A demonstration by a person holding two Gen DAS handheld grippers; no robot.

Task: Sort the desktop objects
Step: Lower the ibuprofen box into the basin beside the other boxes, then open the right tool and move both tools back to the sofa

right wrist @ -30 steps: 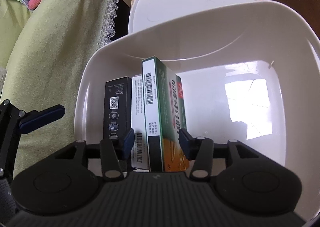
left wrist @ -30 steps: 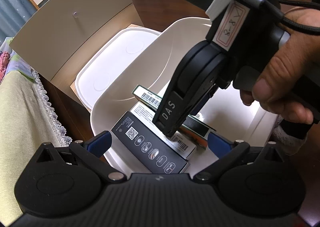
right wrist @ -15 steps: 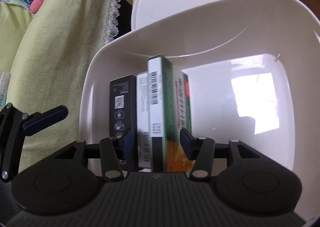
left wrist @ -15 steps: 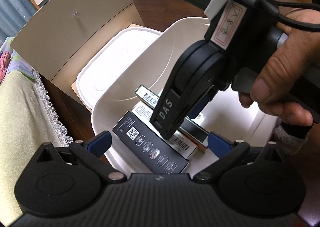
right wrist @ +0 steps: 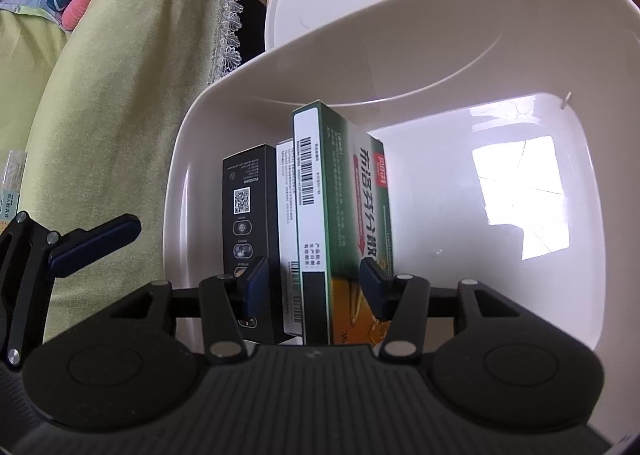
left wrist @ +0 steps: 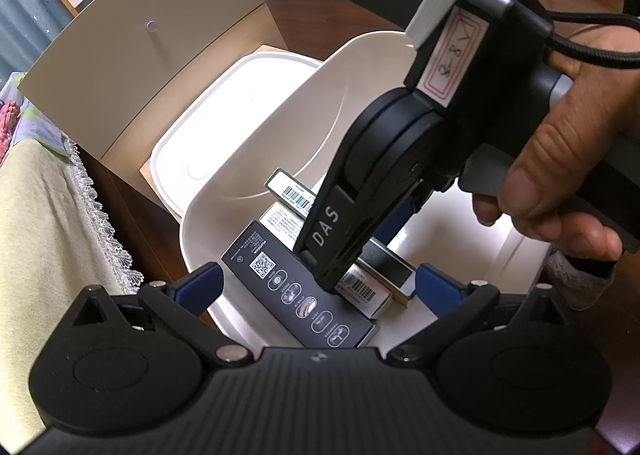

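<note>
A white bin holds three boxes standing on edge side by side: a black box, a white box and a green box. My right gripper reaches down into the bin. Its blue pads stand either side of the white and green boxes without pressing them, so it is open. In the left wrist view a person's hand holds the right gripper over the boxes. My left gripper hovers wide open at the bin's near rim, holding nothing.
A white lid lies flat just beyond the bin. A beige board with a small knob leans behind it. A yellow-green cloth with lace trim covers the left side. Dark wooden table shows at the back.
The right gripper has rolled slightly and its pads have spread a little around the green and white boxes. The boxes stay in the bin. The left gripper has not moved.
</note>
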